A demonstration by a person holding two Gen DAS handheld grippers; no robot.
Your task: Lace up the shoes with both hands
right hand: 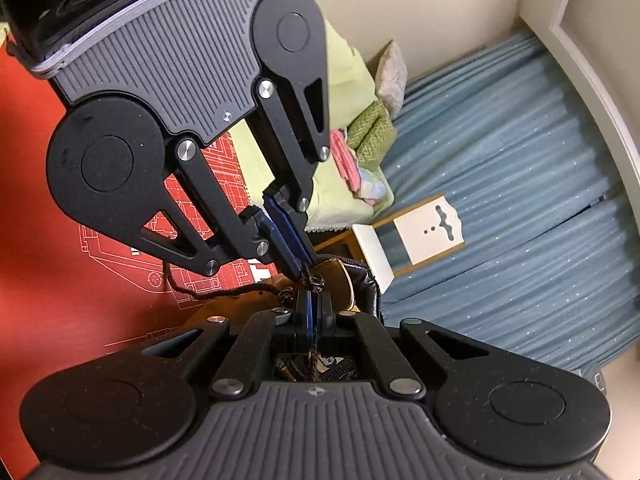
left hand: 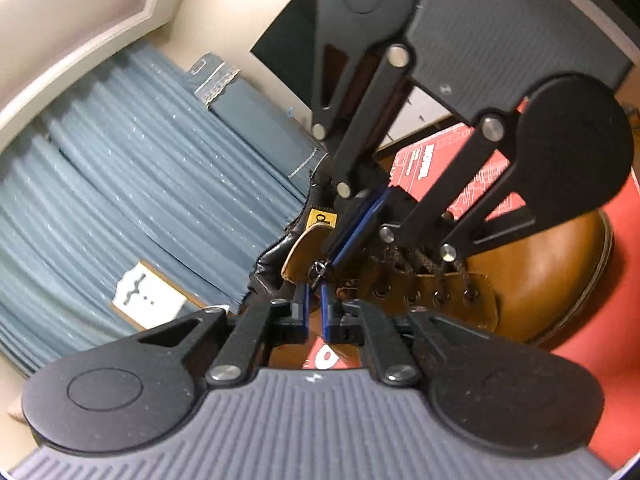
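Left gripper (left hand: 315,304) stands slightly open beside the lace (left hand: 319,271), gripping nothing. Right gripper (right hand: 311,314) is clamped on that lace above the boot (left hand: 520,272), seemingly keeping it taut for a regrasp.

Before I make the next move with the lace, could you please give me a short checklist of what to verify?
1. Right gripper shut on the lace: ok.
2. Left gripper gripping the lace: not ok; its pads stand apart with nothing between them.
3. Boot resting on the red mat: ok.
4. Lace taut: not ok; a loose stretch sags over the mat.
5. Lace caught at the top of the boot: cannot tell; both gripper tips crowd that spot.
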